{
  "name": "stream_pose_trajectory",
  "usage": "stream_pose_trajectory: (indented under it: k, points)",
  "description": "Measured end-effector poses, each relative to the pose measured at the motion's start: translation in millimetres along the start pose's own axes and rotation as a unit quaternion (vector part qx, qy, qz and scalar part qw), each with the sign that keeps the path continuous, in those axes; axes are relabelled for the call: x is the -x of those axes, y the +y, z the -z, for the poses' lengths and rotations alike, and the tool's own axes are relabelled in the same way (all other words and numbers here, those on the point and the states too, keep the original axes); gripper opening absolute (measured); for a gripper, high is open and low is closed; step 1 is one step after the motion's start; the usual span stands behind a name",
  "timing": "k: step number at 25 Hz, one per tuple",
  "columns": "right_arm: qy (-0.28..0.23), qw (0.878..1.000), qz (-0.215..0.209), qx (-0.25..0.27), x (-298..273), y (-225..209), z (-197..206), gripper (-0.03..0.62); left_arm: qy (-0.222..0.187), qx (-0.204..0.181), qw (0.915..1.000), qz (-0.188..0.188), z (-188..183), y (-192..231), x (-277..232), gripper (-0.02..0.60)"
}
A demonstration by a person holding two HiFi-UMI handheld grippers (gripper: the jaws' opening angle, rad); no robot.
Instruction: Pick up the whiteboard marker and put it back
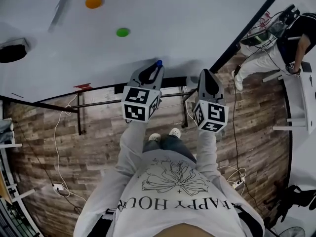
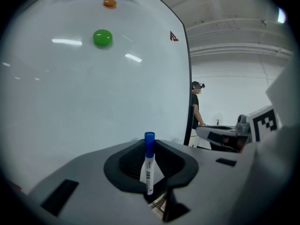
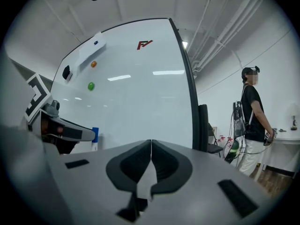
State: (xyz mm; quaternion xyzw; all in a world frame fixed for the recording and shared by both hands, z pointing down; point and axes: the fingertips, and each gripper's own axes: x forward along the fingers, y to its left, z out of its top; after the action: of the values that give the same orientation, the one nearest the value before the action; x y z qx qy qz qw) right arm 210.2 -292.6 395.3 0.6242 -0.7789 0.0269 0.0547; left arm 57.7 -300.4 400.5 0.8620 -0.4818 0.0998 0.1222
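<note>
My left gripper [image 2: 149, 165] is shut on a whiteboard marker [image 2: 148, 165], white-bodied with a blue cap, standing upright between the jaws. In the head view the left gripper [image 1: 154, 72] holds the marker's blue cap [image 1: 159, 62] close to the whiteboard [image 1: 163, 28]. My right gripper [image 1: 207, 78] is beside it to the right, shut with nothing between its jaws [image 3: 151, 146]. From the right gripper view the marker's blue cap [image 3: 95, 135] shows past the left gripper [image 3: 61, 130], in front of the whiteboard [image 3: 140, 97].
A green magnet [image 1: 122, 32] and an orange magnet [image 1: 93, 2] stick to the board, with a black eraser [image 1: 13, 52] at its left. The board's black stand [image 1: 98, 100] stands on wooden floor with white cables [image 1: 59, 152]. A person [image 1: 281, 38] stands at the right beside a white table [image 1: 301, 102].
</note>
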Motion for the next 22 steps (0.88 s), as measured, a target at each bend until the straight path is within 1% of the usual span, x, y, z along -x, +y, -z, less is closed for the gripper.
stream_pose_trajectory:
  k: [8,14,16,19,22]
  points:
    - [0.012,1.0,-0.014,0.002,-13.1,24.6,8.9,0.003,0.039,-0.022,0.9984,-0.032,27.7,29.8,7.4,0.06]
    - [0.026,0.999,-0.022,0.007,-20.4,37.0,20.1,0.003,0.075,-0.067,0.9933,-0.057,50.4,47.1,7.6,0.06]
    - [0.029,0.999,-0.022,0.006,-20.8,36.9,22.8,0.003,0.089,-0.089,0.99,-0.063,58.0,48.6,6.2,0.06]
    - [0.034,0.999,-0.022,0.004,-22.5,36.8,27.3,0.003,0.113,-0.128,0.9829,-0.07,69.8,49.2,2.4,0.06]
    - [0.039,0.999,-0.023,0.004,-23.3,37.5,31.7,0.003,0.135,-0.172,0.9726,-0.079,82.5,48.8,-2.6,0.06]
